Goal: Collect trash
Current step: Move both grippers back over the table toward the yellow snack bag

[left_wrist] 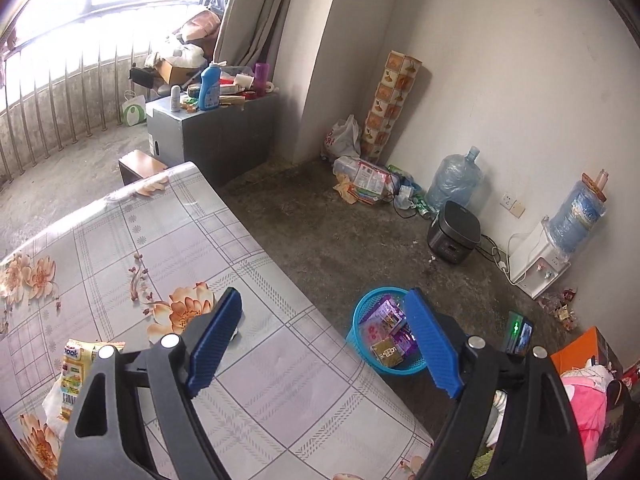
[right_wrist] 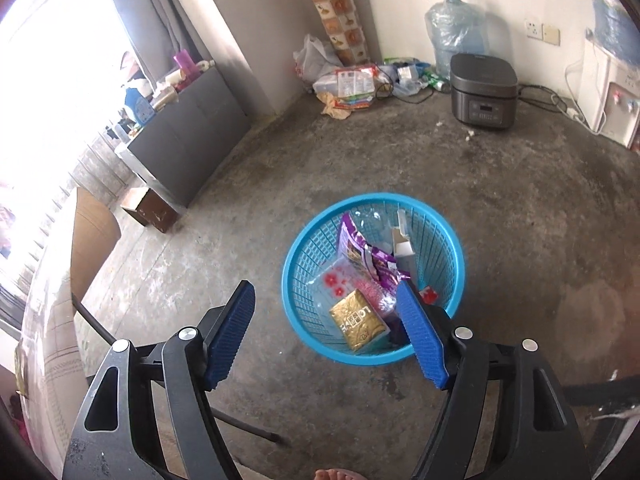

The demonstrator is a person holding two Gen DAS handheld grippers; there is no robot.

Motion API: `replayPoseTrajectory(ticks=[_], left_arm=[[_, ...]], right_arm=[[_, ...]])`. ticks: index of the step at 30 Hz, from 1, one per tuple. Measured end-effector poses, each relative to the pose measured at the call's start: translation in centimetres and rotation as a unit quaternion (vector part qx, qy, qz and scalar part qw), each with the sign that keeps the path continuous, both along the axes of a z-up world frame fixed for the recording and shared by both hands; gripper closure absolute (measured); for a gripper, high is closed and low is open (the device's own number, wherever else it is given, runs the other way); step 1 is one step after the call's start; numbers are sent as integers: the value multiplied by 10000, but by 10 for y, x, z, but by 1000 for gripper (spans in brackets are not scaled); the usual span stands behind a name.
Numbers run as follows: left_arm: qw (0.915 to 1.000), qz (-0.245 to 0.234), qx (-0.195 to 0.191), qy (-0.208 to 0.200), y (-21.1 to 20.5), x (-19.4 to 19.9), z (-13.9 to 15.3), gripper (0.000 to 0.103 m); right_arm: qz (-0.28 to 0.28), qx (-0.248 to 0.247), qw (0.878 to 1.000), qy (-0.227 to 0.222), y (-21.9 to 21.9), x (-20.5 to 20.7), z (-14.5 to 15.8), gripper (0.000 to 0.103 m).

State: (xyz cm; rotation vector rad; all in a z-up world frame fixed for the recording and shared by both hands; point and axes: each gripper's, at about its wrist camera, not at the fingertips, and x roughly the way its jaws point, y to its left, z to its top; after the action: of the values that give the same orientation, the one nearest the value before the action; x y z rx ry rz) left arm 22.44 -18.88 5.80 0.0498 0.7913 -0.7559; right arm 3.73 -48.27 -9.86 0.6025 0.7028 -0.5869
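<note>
- Left claw (left_wrist: 324,316): spread wide, nothing held, over right edge of surface (left_wrist: 168,240).
- Right claw (right_wrist: 326,310): spread wide, nothing held, above blue basket (right_wrist: 448,256) on floor.
- Gold packet (right_wrist: 358,322), purple wrapper (right_wrist: 356,246) inside basket.
- Yellow snack wrapper (left_wrist: 74,376) near surface's left edge.

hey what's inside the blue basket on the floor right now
The blue basket holds a gold packet, a purple wrapper, a clear bag with red flowers and a white carton. Anything beneath that pile is covered, and one of the right gripper's fingers hides part.
</note>
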Motion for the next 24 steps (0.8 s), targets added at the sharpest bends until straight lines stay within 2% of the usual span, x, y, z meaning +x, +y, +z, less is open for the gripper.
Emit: replayPoseTrajectory(ticks=[3,10,16,24], left_arm=[[9999,22,-62,-150,2,-3,7,15],[9980,254,-275,-505,12,-6,18,6],[9955,394,-386,-773,20,-13,27,6],[9934,565,-549,-837,38,-14,36,6]], right_arm=[[22,-201,9996,-187,5,-3,14,24],[85,-575,9977,-347,15,-2,33,16],[231,-1025,9931,-524,35,-2,55,9],[525,-1473,9853,-692,61,-1,82,8]])
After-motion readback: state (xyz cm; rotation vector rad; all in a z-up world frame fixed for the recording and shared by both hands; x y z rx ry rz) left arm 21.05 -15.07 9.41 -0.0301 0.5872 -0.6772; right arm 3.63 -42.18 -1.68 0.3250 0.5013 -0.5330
